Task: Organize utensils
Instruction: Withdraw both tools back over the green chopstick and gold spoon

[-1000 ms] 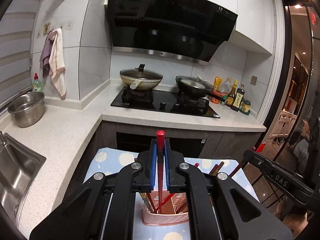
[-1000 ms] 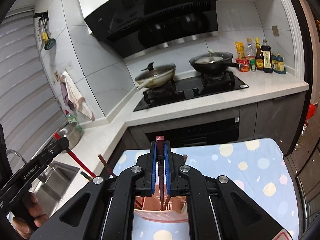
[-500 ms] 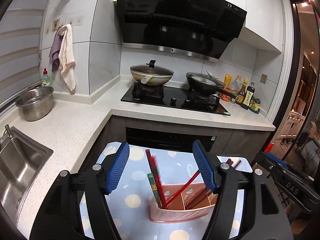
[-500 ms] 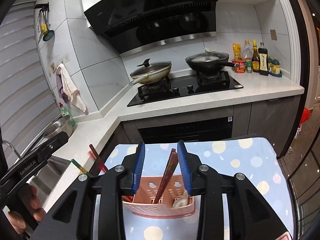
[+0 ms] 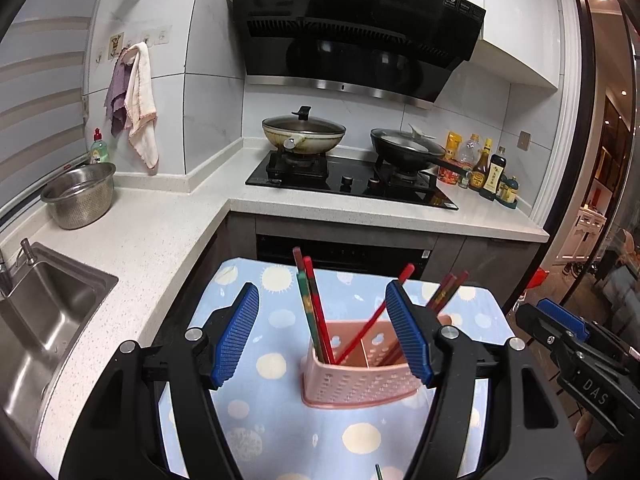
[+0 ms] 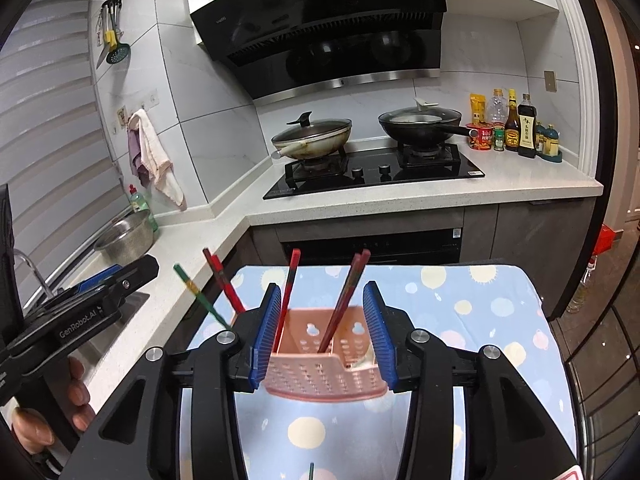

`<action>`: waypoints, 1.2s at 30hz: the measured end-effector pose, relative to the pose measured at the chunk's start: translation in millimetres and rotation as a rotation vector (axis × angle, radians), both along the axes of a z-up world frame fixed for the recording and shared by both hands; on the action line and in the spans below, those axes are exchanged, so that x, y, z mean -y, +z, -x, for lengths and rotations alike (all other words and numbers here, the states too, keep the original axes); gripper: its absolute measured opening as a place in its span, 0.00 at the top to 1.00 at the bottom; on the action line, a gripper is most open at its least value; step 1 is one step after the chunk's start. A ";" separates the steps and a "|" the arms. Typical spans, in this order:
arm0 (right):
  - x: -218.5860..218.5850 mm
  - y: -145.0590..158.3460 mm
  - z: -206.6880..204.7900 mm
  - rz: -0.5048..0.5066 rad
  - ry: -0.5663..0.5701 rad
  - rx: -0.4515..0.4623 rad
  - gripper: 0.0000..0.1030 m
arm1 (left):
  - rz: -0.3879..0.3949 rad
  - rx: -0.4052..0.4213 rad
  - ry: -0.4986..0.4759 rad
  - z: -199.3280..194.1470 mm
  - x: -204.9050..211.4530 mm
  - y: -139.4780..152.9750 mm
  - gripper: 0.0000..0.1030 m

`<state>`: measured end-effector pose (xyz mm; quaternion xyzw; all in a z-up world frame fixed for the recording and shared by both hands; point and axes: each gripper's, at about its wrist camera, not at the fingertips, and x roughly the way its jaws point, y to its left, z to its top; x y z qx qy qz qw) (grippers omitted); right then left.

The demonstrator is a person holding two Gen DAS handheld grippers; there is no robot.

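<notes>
A pink perforated utensil basket (image 5: 362, 376) stands on a small table with a blue dotted cloth (image 5: 276, 432). Several red and dark chopsticks (image 5: 316, 312) stand tilted in its compartments. My left gripper (image 5: 322, 334) is open and empty, above and behind the basket. In the right wrist view the same basket (image 6: 324, 372) sits between my open right gripper (image 6: 324, 334) fingers, with chopsticks (image 6: 344, 300) leaning inside it. The right gripper holds nothing. A thin green chopstick tip (image 6: 311, 470) lies on the cloth near the bottom edge.
A white counter (image 5: 160, 232) wraps the corner behind the table, with a steel sink (image 5: 36, 320) and metal bowl (image 5: 78, 194) at left. A black hob (image 5: 352, 180) carries two pans. Sauce bottles (image 5: 486, 172) stand at far right.
Both grippers were shut on chopsticks one second ago. They opened, the chopsticks dropped into the basket, and both grippers have drawn back and up.
</notes>
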<state>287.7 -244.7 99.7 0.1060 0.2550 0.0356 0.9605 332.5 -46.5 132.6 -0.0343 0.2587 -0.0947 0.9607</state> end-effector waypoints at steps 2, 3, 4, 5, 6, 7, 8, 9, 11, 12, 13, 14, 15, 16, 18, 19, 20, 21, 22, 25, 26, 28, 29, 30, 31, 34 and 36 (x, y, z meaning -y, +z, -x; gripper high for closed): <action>-0.5 -5.1 12.4 -0.007 0.004 -0.013 0.59 | -0.003 -0.012 0.001 10.1 -1.5 -5.2 0.39; -1.0 -8.3 18.9 -0.008 0.006 -0.021 0.58 | -0.001 -0.019 0.000 15.3 -2.4 -8.5 0.39; -1.9 -12.2 25.8 -0.005 0.007 -0.031 0.58 | -0.001 -0.030 0.000 20.3 -3.9 -12.2 0.39; -2.9 -16.2 31.8 0.000 0.008 -0.040 0.58 | 0.000 -0.038 0.002 24.8 -5.1 -15.7 0.39; -3.8 -20.2 37.9 0.004 0.010 -0.050 0.58 | 0.000 -0.049 0.000 30.1 -6.6 -20.5 0.39; -5.0 -25.8 46.0 0.010 0.009 -0.062 0.58 | -0.004 -0.059 0.000 35.7 -7.8 -25.5 0.39; -6.3 -30.3 52.5 0.016 0.010 -0.072 0.58 | -0.007 -0.069 0.001 41.8 -9.6 -30.8 0.39; -7.9 -36.0 59.8 0.026 0.011 -0.085 0.58 | -0.011 -0.079 -0.003 46.3 -10.5 -35.5 0.39; -10.8 -46.6 73.4 0.041 0.013 -0.107 0.58 | -0.026 -0.096 -0.003 57.6 -13.1 -46.0 0.39; -12.3 -51.9 80.4 0.050 0.014 -0.118 0.58 | -0.034 -0.103 -0.002 62.5 -13.8 -50.4 0.39; -14.5 -56.7 86.1 0.059 0.013 -0.127 0.58 | -0.043 -0.110 0.000 68.4 -14.6 -55.1 0.39; -16.6 -62.7 92.9 0.067 0.015 -0.141 0.58 | -0.052 -0.117 -0.001 75.5 -15.4 -60.7 0.39; -18.8 -69.0 100.0 0.073 0.019 -0.154 0.58 | -0.060 -0.124 -0.001 81.2 -15.7 -65.6 0.39; -19.9 -75.0 105.6 0.077 0.021 -0.168 0.58 | -0.069 -0.130 0.000 87.6 -16.3 -71.1 0.39; -23.3 -90.3 119.1 0.079 0.031 -0.203 0.58 | -0.082 -0.148 0.000 98.8 -16.5 -81.7 0.39; -25.4 -98.3 126.0 0.080 0.033 -0.219 0.58 | -0.087 -0.158 0.000 104.7 -16.5 -87.3 0.39; -27.4 -105.1 131.4 0.080 0.035 -0.234 0.58 | -0.090 -0.165 0.000 109.1 -17.1 -91.6 0.39; -30.7 -114.2 137.8 0.081 0.043 -0.255 0.58 | -0.096 -0.174 0.002 115.4 -16.7 -97.2 0.39; -33.1 -122.7 143.4 0.078 0.049 -0.272 0.58 | -0.099 -0.184 0.004 121.9 -16.6 -103.4 0.39; -39.9 -150.9 160.5 0.049 0.068 -0.333 0.58 | -0.084 -0.230 -0.001 134.7 -18.3 -120.6 0.39; -42.8 -160.5 166.1 0.047 0.074 -0.354 0.58 | -0.084 -0.246 0.001 139.7 -18.8 -127.8 0.39; -49.6 -177.9 175.4 0.059 0.089 -0.391 0.58 | -0.090 -0.271 0.002 147.0 -19.1 -139.3 0.39; -53.3 -186.0 179.7 0.067 0.103 -0.411 0.58 | -0.091 -0.290 0.006 151.0 -20.2 -146.5 0.39; -56.9 -193.1 184.2 0.078 0.112 -0.424 0.59 | -0.087 -0.305 0.006 153.4 -20.8 -151.6 0.39; -60.1 -198.6 187.0 0.088 0.119 -0.436 0.59 | -0.083 -0.322 0.005 156.6 -22.1 -157.9 0.39; -68.2 -214.3 193.8 0.097 0.145 -0.474 0.61 | -0.093 -0.361 0.010 166.4 -23.5 -174.8 0.39; -70.5 -220.0 195.9 0.096 0.152 -0.484 0.65 | -0.099 -0.384 0.015 172.6 -24.2 -183.7 0.39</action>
